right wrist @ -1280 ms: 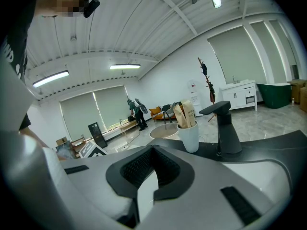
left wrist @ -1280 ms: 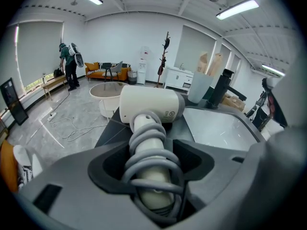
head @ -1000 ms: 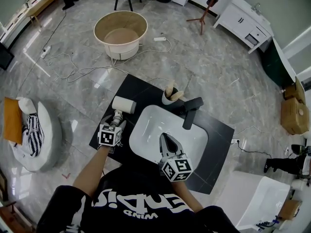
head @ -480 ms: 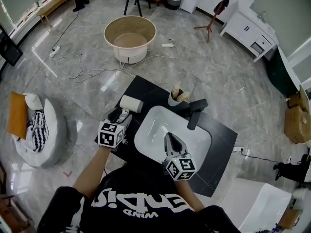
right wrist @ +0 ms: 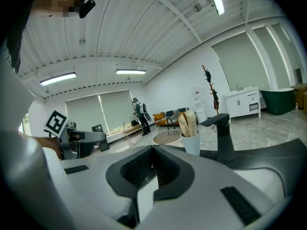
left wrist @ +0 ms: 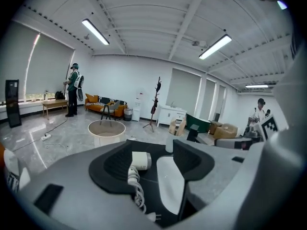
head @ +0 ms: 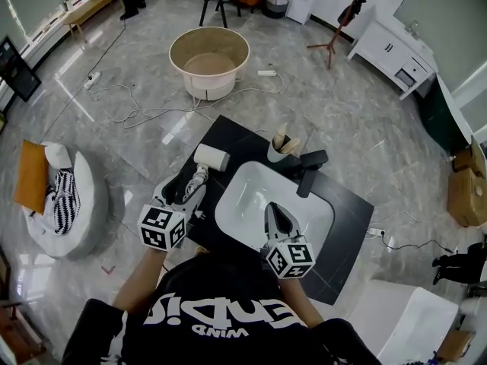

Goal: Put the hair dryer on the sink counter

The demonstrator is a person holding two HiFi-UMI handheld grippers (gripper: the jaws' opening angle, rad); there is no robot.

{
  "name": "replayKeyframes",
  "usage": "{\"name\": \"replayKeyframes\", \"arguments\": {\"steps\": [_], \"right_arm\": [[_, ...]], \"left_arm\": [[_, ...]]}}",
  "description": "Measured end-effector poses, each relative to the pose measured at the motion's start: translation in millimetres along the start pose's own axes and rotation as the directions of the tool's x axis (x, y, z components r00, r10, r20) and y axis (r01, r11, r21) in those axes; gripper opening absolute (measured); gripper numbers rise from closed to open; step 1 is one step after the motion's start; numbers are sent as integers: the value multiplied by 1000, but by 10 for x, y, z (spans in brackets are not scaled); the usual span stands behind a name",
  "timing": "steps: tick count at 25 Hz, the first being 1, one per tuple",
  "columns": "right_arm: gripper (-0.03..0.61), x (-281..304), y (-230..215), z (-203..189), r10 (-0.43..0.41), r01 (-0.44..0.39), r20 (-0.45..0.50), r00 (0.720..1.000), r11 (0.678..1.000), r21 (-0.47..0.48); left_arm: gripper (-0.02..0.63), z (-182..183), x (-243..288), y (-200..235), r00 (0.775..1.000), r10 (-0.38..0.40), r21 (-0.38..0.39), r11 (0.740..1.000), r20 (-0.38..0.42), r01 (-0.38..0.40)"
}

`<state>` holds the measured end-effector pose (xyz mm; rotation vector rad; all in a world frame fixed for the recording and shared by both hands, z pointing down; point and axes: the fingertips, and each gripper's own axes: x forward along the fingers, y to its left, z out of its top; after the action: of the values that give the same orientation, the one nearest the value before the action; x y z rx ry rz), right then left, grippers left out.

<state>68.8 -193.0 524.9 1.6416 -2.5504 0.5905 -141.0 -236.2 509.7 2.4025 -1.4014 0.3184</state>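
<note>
Hair dryer (head: 206, 158) lies on the counter (head: 228, 131) left of the basin (head: 247, 196), left tool (head: 184, 192) released just beside it (placement judged complete), right tool (head: 275, 213) clenched empty, idle.

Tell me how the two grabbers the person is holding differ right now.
The left gripper has its jaws apart; the right gripper has its jaws together. The left gripper is over the black counter, by the hair dryer; the right gripper is over the white sink. Both hold nothing and point away from the person.
</note>
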Motion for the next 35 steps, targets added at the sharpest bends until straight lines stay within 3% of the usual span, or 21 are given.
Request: {"name": "replayKeyframes", "arguments": {"steps": [3,9,14,25,35], "right_arm": [[23,-30,31,19,3,-3,9,1000,1000,-2],[23,-63,129,40,21,-21,12,1000,1000,-17],[24,-79,194,64,34,-33,17,999,999,-31],[24,-67,175,28,35,-34,25,999,998,-52],[23,-66,210,0,38,-37,22,999,998,-57]], "left_arm": [[231,26,-197,-47,999,-9,-15,1000,31,9],[74,43,-466,-10,996,23,-65,998,89,-17],[17,-7,-548,21,992,47,-102,994,118,-35],[9,-166,-570,131,987,103,-68,993,120,-95],[9,-216,-540,97,991,85,-72,994,106,-78]]}}
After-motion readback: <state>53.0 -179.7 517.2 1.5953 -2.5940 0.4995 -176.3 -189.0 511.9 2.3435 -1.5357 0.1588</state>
